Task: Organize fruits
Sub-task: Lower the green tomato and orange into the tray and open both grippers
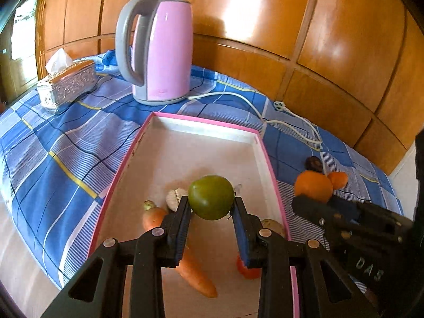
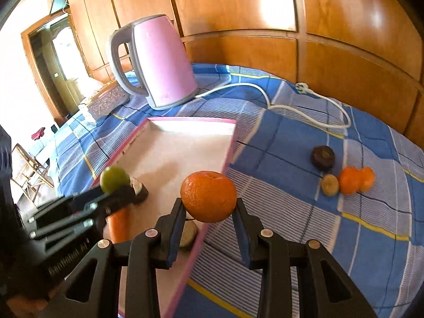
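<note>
My left gripper is shut on a green round fruit, held above the pink-rimmed white tray. On the tray floor under it lie a carrot, a pale garlic-like bulb and a red piece. My right gripper is shut on an orange over the tray's right rim. The left view shows that orange at the right, with the right gripper under it. On the cloth to the right lie a dark brown fruit, a small tan fruit and two small oranges.
A pink electric kettle stands behind the tray, its white cord and plug trailing right across the blue checked cloth. A silver tissue box sits at the back left. Wooden wall panels close the far side.
</note>
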Demonstrator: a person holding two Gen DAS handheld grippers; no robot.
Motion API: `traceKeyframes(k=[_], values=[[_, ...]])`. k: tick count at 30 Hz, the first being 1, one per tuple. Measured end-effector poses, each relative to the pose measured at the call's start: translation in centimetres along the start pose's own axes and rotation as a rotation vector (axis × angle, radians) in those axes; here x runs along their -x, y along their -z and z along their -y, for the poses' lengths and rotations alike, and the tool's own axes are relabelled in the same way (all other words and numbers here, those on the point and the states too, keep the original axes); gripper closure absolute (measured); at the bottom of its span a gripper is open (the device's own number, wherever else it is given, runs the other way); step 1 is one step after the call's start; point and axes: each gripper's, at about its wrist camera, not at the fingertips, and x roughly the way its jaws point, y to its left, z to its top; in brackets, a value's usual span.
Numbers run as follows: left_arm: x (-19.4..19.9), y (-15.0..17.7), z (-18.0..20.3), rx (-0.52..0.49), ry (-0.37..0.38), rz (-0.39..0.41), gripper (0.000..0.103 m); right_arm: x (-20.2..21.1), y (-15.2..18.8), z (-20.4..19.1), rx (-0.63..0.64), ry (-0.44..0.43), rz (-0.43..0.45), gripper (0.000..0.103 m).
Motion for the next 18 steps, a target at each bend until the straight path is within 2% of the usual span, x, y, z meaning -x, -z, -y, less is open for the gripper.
traceKeyframes(k=[10,18], values=[[-0.4,0.3,-1.1,0.024,-0.012,-0.009,0.071,-1.7,-1.6,-1.2,-0.034,-0.06,-0.022,0.067],[-0.4,0.4,-1.2,0.029,-0.015,-0.011,0.069,-2.4,-2.1,-2.4,-0.044,-0.1,-0.034,0.062]])
